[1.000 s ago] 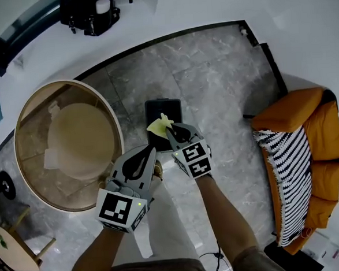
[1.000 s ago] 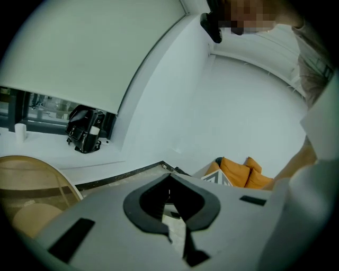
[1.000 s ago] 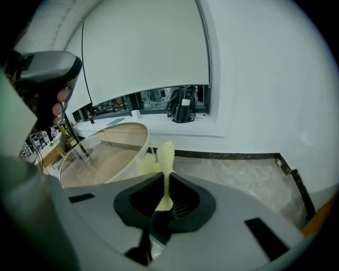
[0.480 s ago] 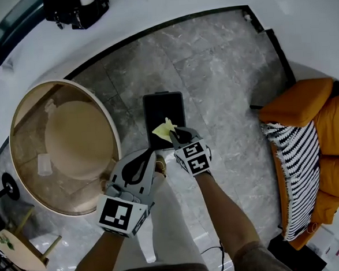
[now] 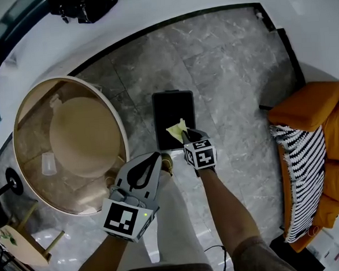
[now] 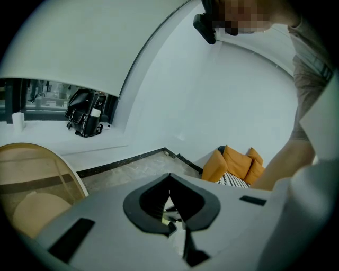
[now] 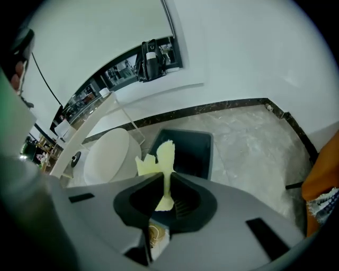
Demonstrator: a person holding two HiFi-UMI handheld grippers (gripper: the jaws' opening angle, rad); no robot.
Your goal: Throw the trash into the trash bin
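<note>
A black rectangular trash bin (image 5: 172,111) stands open on the grey marble floor. My right gripper (image 5: 187,135) hangs over the bin's near edge, pointing steeply down, shut on a crumpled yellow piece of paper (image 5: 176,130). In the right gripper view the yellow paper (image 7: 163,159) sticks up from between the jaws, with the bin (image 7: 193,151) right behind it. My left gripper (image 5: 155,155) is held to the left of the right one, short of the bin, shut with nothing in it. In the left gripper view its jaws (image 6: 169,182) meet at the tips.
A round glass-topped table (image 5: 20,122) with a beige stool (image 5: 79,132) under it stands left of the bin; a clear cup (image 5: 47,164) sits on it. An orange sofa (image 5: 309,105) with a striped blanket (image 5: 299,169) is at the right. A black bag (image 5: 82,6) rests on the white ledge.
My right gripper has sunk toward the bin with the yellow paper, which now hangs over the bin's opening. The left gripper has dropped a little.
</note>
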